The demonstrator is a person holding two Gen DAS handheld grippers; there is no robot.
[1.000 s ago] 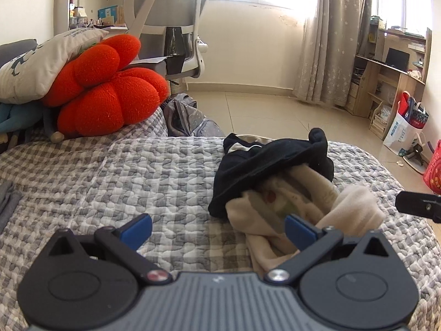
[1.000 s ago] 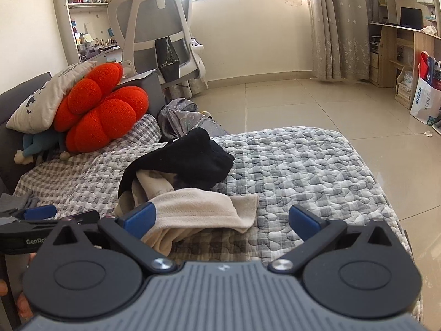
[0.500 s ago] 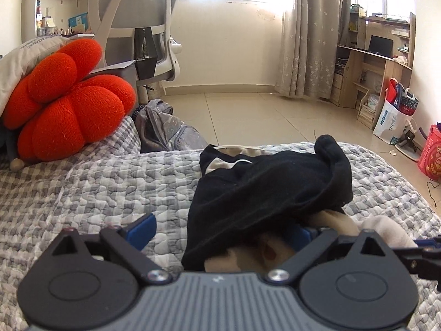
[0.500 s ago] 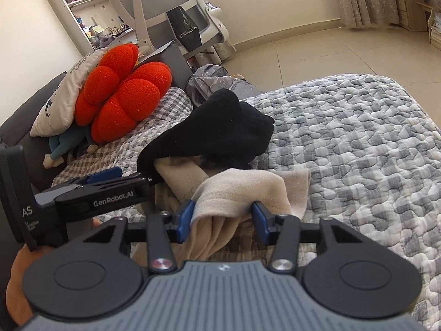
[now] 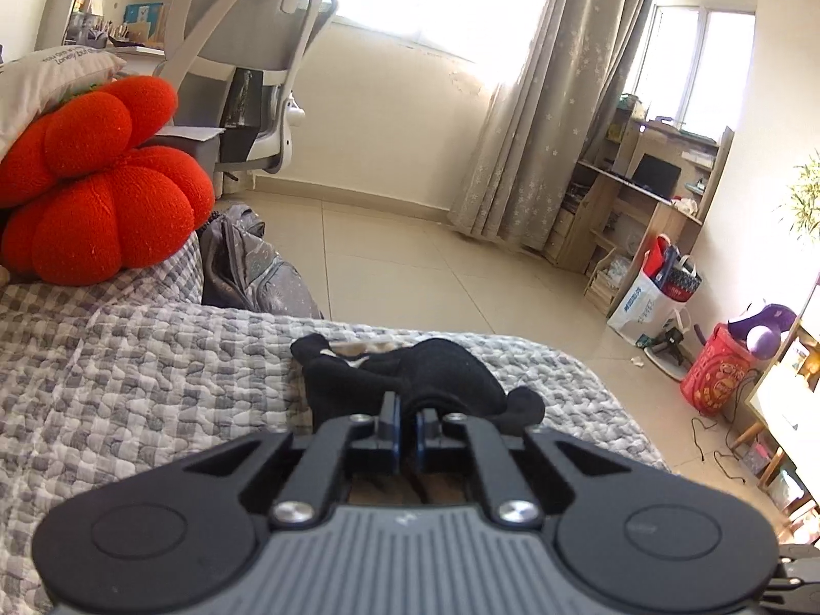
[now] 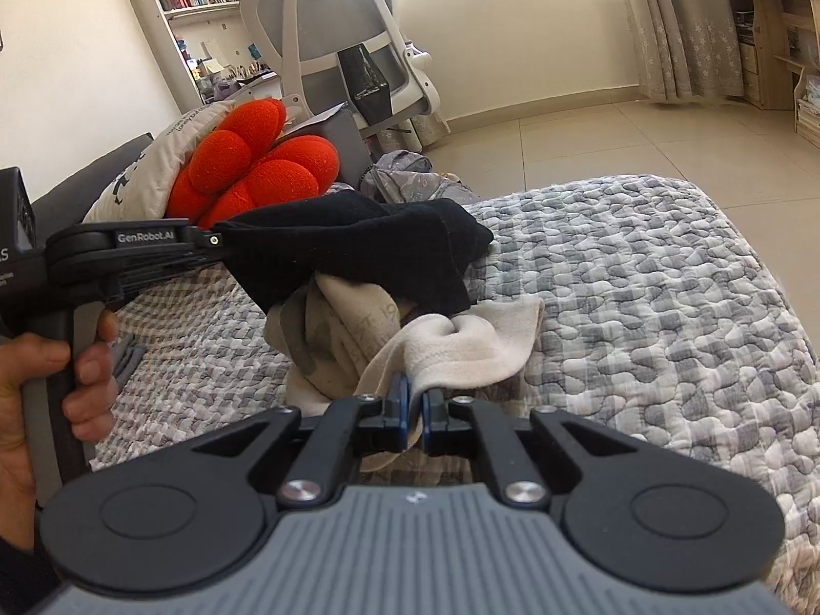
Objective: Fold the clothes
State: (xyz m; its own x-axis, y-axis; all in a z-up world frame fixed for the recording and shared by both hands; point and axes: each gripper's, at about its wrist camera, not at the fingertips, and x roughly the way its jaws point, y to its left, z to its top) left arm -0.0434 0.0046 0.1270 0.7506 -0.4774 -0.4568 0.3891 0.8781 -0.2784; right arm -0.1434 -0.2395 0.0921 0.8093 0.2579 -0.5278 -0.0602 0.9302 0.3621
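Observation:
A black garment [image 6: 359, 251] hangs lifted above the grey quilted bed [image 6: 640, 282], draped over a beige printed garment [image 6: 353, 338]. My left gripper [image 5: 406, 428] is shut on the black garment [image 5: 410, 374]; in the right wrist view that gripper [image 6: 218, 241] reaches in from the left, held by a hand [image 6: 46, 384]. My right gripper [image 6: 412, 412] is shut on a cream edge of the beige garment [image 6: 471, 353], low and in front of the pile. The beige garment is almost hidden in the left wrist view.
A red flower-shaped cushion [image 6: 251, 174] and a white pillow [image 6: 154, 164] lie at the bed's head. A grey backpack [image 5: 246, 271] leans on the bed's far side, near an office chair [image 6: 348, 41]. Tiled floor [image 5: 435, 277], a desk and bags [image 5: 661, 287] are on the right.
My left gripper closed on the black garment and raised it off the bed. My right gripper closed fully on the beige garment's edge.

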